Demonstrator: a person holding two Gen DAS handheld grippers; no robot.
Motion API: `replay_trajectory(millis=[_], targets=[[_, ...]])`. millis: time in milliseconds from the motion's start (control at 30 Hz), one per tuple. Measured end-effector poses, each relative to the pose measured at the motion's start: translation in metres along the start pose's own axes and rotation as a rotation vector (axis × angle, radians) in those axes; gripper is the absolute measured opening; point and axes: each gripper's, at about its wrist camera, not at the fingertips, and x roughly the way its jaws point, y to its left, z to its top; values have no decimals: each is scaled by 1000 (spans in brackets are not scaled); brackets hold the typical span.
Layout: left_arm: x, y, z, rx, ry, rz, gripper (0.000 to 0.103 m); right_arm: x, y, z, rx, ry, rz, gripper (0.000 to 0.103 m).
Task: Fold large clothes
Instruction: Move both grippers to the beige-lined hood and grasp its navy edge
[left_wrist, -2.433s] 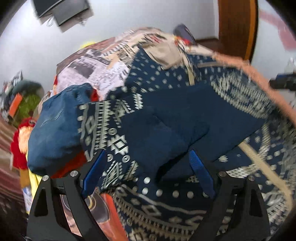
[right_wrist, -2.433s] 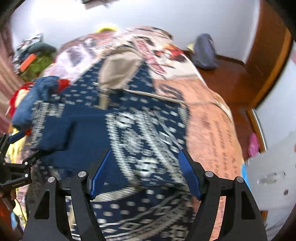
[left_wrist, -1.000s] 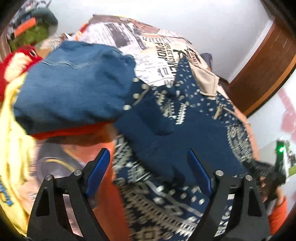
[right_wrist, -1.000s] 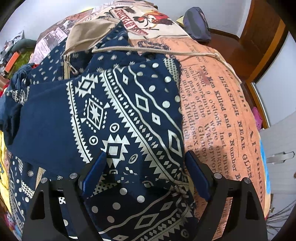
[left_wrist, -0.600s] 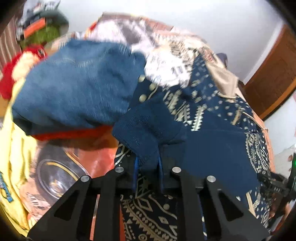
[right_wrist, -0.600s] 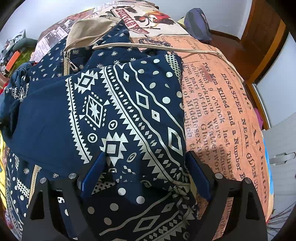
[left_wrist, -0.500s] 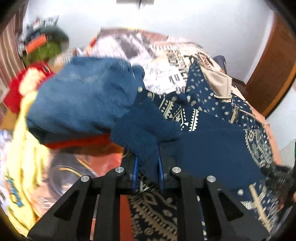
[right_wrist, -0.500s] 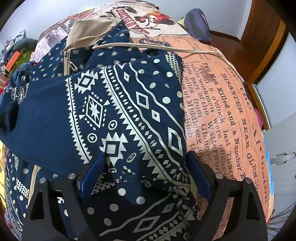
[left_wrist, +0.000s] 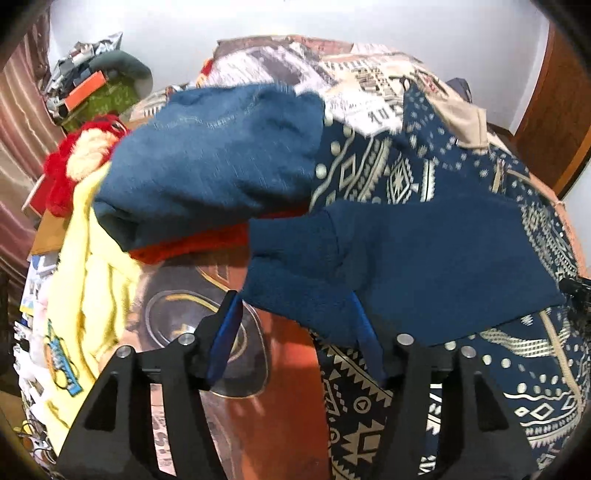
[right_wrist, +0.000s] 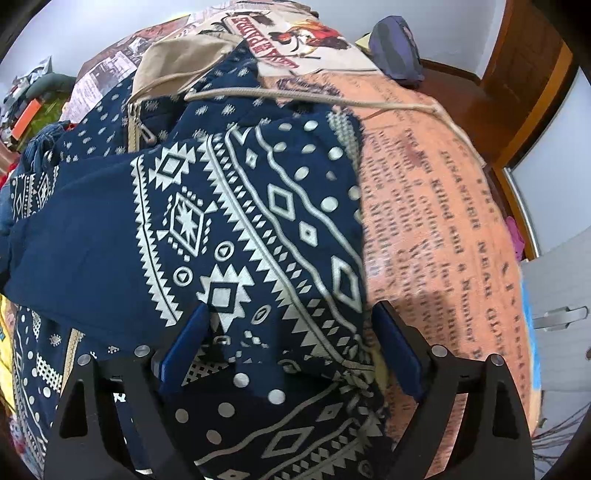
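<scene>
A large navy hooded jacket (right_wrist: 236, 229) with a cream geometric print and a tan hood lining lies spread on the bed. Its sleeve is folded across the body, plain navy inner side up (left_wrist: 436, 266). My left gripper (left_wrist: 295, 325) is open, and the sleeve's cuff end lies between its fingers. My right gripper (right_wrist: 288, 350) is open over the jacket's lower right part, its blue pads on either side of the printed cloth, and nothing is held.
A folded blue denim garment (left_wrist: 214, 162) lies on red and yellow clothes (left_wrist: 85, 258) at the left. The bed has an orange newspaper-print cover (right_wrist: 443, 221). A tan drawstring (right_wrist: 332, 101) trails right. A dark bag (right_wrist: 397, 48) and a wooden door are beyond.
My left gripper was shut on the sleeve cuff half a second ago and has now opened, leaving the sleeve across the jacket. My right gripper has stayed open and still.
</scene>
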Motion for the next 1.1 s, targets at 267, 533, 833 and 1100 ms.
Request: replay_trajectory(millis=[267, 533, 833, 1100], targets=[[-46, -18, 42, 68, -157, -8, 69, -51, -3, 33, -13, -152, 5, 88], [-53, -63, 102, 119, -246, -103, 75, -87, 19, 80, -73, -314, -13, 88], [-2, -123, 155, 205, -201, -159, 78, -63, 42, 124, -121, -324, 22, 88], [82, -160, 199, 212, -80, -171, 78, -2, 47, 173, -74, -216, 64, 88]])
